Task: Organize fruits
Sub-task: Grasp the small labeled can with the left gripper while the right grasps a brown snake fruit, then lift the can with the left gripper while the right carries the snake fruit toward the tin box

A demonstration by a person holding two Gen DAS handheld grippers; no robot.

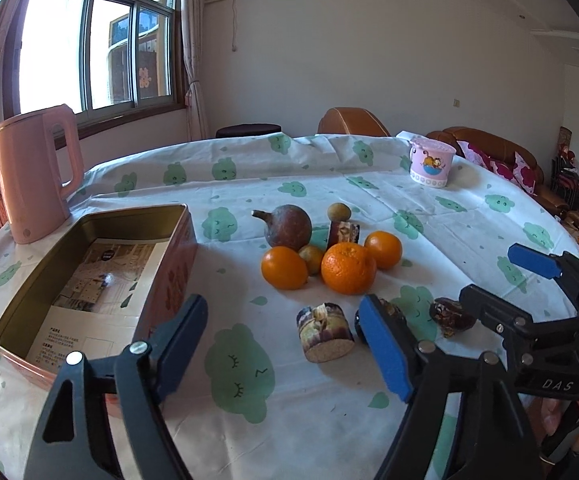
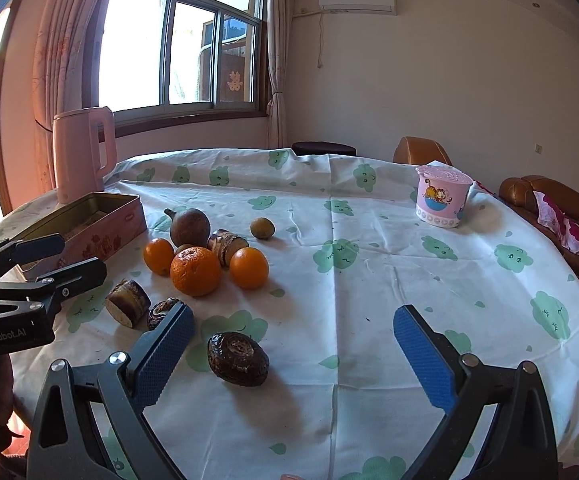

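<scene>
Left gripper (image 1: 289, 348): we find the jaws spread wide, nothing between the blue pads, fingers pointing forward and held low.
Right gripper (image 2: 293, 356): we find the jaws wide apart as well, nothing gripped, fingers level and pointing forward.
Relative position: we note both grippers side by side, near each other, not touching.

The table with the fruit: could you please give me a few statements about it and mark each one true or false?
1. The tin box holds oranges. False: only a printed sheet lies in it.
2. Three oranges lie on the table. True.
3. The right tongs grip a fruit. False: they are open and hold nothing.
4. The pink kettle stands behind the tin box. True.
5. The left tongs are open. True.
</scene>
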